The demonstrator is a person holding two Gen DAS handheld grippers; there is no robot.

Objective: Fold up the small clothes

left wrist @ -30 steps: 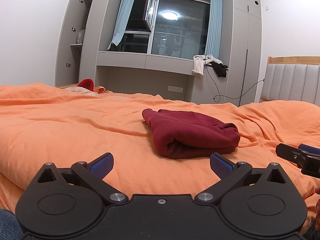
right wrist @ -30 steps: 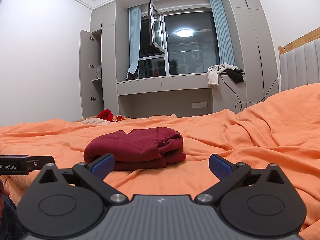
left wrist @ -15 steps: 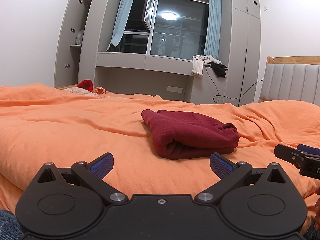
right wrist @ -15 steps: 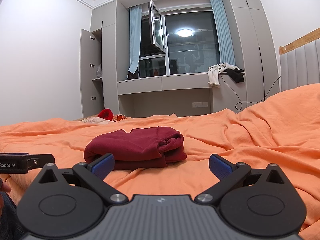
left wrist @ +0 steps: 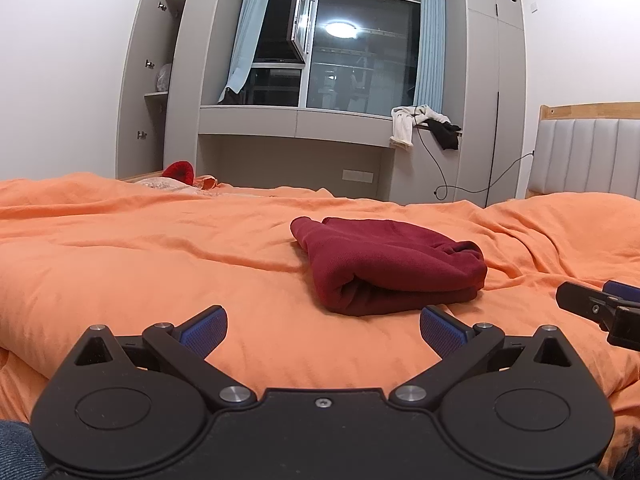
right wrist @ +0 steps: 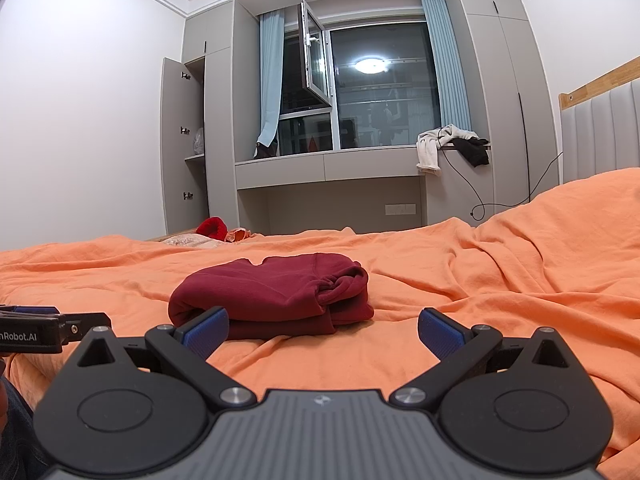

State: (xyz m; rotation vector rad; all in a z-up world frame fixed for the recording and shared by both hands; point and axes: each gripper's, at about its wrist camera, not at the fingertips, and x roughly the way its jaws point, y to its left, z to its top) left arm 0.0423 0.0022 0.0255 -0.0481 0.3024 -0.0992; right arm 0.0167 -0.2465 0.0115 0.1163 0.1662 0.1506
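Lying folded into a thick bundle on the orange duvet [left wrist: 160,264], the dark red sweatshirt [left wrist: 388,264] sits near the middle of the bed, its rounded fold facing the cameras and its gathered cuffs and hem stacked at the end nearer the headboard [left wrist: 592,156]. In the right wrist view the same sweatshirt [right wrist: 276,296] shows as several layers, the lowest one flat on the duvet [right wrist: 520,280].

On the near side of the sweatshirt the left tool [left wrist: 323,322] hovers over bare duvet, its blue-padded fingers spread wide and holding nothing. The right tool [right wrist: 322,324] is likewise spread and empty, with one blue fingertip [right wrist: 206,326] overlapping the sweatshirt's near edge in its own view; whether it touches the cloth cannot be told. Each tool appears in the other's camera: the right tool [left wrist: 600,308] beside the sweatshirt on the headboard side, the left tool [right wrist: 52,328] on the opposite side.

Beyond the sweatshirt, past the bed's far edge, a grey built-in window seat [right wrist: 328,168] carries a white garment [right wrist: 432,148] and a black garment [right wrist: 476,150].
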